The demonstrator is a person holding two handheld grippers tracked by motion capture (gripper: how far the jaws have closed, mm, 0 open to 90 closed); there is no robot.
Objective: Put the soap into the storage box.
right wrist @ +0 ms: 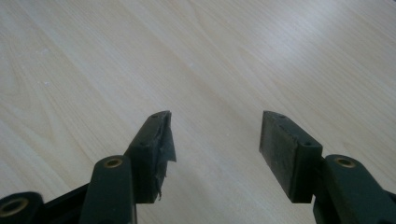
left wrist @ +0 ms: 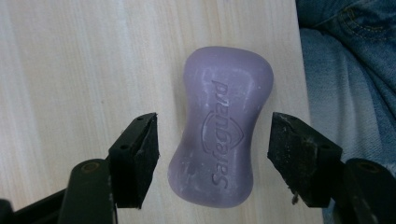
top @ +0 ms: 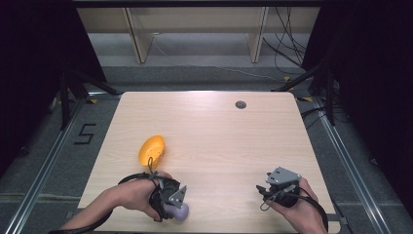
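A purple bar of soap [left wrist: 219, 130] with raised lettering lies flat on the wooden table, close to the near edge. My left gripper [left wrist: 212, 154] straddles it, one jaw on each long side, with a small gap showing between each pad and the soap. In the high view the soap [top: 179, 211] peeks out under the left gripper [top: 171, 202] at the table's front left. An orange soap dish [top: 152, 148] sits just beyond that hand. My right gripper [right wrist: 215, 140] stands open over bare wood, and from above the right gripper [top: 272, 192] is at the front right.
The table's near edge [left wrist: 302, 93] runs right beside the soap, with the person's jeans beyond it. A round cable hole [top: 240, 104] marks the far side of the table. Metal rails and dark stands flank the table on both sides.
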